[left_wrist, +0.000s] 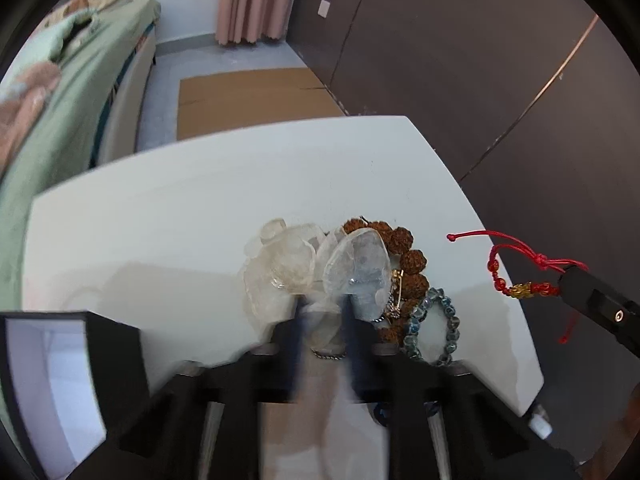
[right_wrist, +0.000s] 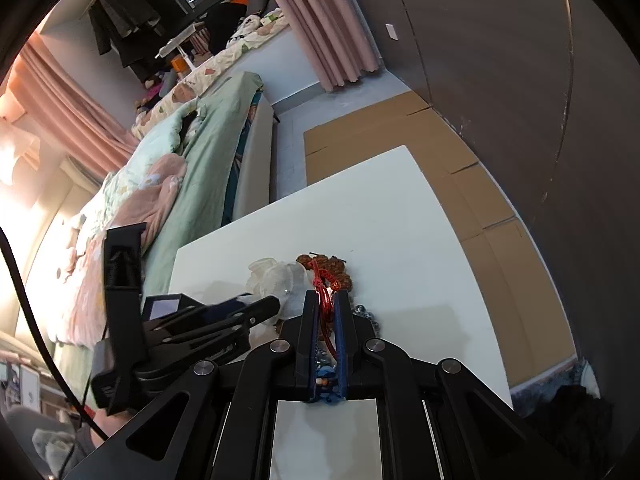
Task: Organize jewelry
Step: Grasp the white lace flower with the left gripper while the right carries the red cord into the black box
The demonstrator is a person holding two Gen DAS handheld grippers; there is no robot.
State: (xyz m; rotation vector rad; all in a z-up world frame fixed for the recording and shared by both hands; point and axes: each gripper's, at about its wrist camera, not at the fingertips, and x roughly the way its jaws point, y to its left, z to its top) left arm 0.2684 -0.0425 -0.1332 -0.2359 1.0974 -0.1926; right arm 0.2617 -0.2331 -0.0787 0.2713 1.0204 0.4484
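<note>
On the white table (left_wrist: pixel 168 216), our left gripper (left_wrist: pixel 322 312) pinches clear plastic pouches (left_wrist: pixel 320 264); our right gripper (right_wrist: pixel 328 300) clamps the red cord bracelet (right_wrist: pixel 322 280).

Soft daylight, window glare far left; fisheye-bent edges; left fingers (left_wrist: pixel 298 344) motion-blurred.

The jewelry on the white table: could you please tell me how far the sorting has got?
Nothing looks sorted yet. In hand: the right gripper is shut on the red cord bracelet, lifted off the pile; the left gripper has shut at the clear plastic bags. Left: the brown bead bracelet and blue bead bracelet still lie heaped on the table.
</note>
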